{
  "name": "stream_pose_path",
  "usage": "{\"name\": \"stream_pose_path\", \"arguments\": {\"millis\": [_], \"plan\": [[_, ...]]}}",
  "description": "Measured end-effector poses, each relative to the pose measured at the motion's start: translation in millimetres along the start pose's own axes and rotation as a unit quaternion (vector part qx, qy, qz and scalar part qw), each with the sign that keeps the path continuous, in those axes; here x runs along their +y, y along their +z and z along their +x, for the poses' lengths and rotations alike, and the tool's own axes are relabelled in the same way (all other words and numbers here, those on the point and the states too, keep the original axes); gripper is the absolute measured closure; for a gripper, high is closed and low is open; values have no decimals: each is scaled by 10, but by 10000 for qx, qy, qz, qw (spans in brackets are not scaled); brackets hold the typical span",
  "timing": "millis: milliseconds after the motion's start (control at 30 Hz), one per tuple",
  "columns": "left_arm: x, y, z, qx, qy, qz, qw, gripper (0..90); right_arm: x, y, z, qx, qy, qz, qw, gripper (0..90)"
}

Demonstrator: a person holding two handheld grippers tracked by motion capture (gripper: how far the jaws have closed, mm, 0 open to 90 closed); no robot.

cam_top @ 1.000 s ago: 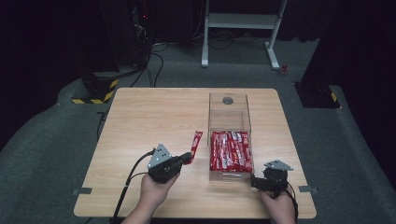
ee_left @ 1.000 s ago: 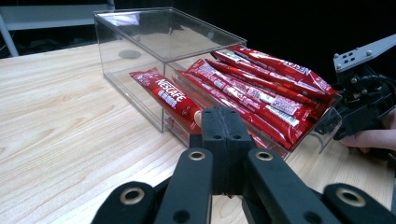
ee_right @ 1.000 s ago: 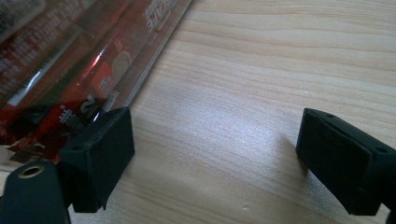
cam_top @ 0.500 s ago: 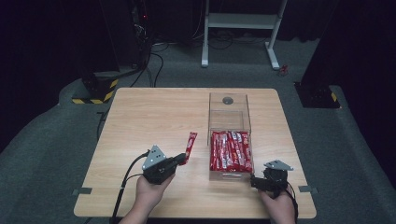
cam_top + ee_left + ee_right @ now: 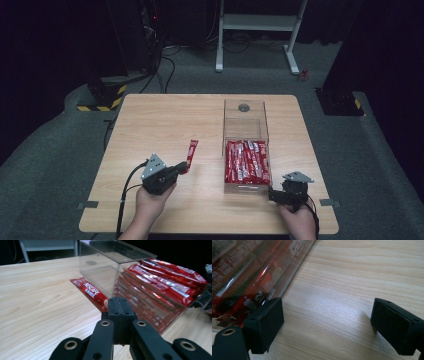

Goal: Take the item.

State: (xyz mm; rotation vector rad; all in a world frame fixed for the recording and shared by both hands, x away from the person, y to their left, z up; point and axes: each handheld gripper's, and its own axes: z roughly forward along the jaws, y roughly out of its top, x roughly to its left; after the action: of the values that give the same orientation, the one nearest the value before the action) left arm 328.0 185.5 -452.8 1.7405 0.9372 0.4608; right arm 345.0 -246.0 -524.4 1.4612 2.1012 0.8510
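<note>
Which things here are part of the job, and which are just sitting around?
Part of the job:
- red coffee stick, pinched at its near end by the left claw
- clear box with more red sticks inside
- right claw, open beside the box's near corner

Just sitting around:
- white metal stand on the floor
- black cables behind the table

overhead view, two close table-level views

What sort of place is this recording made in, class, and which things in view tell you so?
Probably a lab or recording studio: a lone wooden table on grey carpet, dark curtained surroundings, cabled equipment stands behind, and a clear box of Nescafe sachets as props.
</note>
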Motion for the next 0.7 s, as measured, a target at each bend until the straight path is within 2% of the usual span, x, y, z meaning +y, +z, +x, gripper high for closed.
{"name": "stream_pose_path", "arguments": {"millis": [700], "plan": [[-127,-84,349,406,-151,119,9990,900,0,1,1,-1,6,-6,10000,113]]}}
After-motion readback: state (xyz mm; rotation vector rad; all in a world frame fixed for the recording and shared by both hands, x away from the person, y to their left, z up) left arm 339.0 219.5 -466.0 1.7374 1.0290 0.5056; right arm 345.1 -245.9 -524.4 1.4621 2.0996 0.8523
